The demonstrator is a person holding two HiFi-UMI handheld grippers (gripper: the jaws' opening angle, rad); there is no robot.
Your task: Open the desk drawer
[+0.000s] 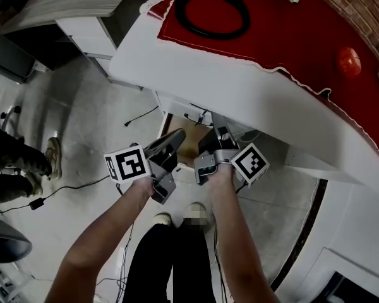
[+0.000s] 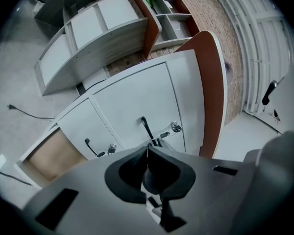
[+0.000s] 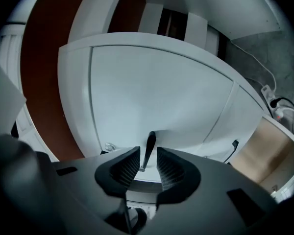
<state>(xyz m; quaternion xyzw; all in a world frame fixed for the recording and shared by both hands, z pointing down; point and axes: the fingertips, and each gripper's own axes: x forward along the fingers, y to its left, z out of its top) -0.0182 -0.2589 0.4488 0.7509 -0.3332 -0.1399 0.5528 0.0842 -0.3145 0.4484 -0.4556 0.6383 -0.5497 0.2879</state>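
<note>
Head view: left gripper [image 1: 172, 139] and right gripper [image 1: 210, 142] held side by side, low under the front edge of the white bench [image 1: 240, 87]. A wood-lined open compartment [image 1: 184, 141] shows between them. On the bench top lies a red cloth [image 1: 284, 36] with a black ring [image 1: 213, 8] on it and a round red thing [image 1: 348, 62] further along. Left gripper view: jaws pressed together with nothing in them, tips aimed at the white drawer [image 2: 137, 97] just below its black handle [image 2: 146, 126]. A small metal lock [image 2: 176, 127] sits beside the handle. A 2nd, smaller front [image 2: 83, 126] with its own handle lies next to it. Right gripper view: jaws spread, the black handle standing in the gap between the 2 ribbed pads, neither pad pressing on it. The drawer front fills the view behind and looks closed.
</note>
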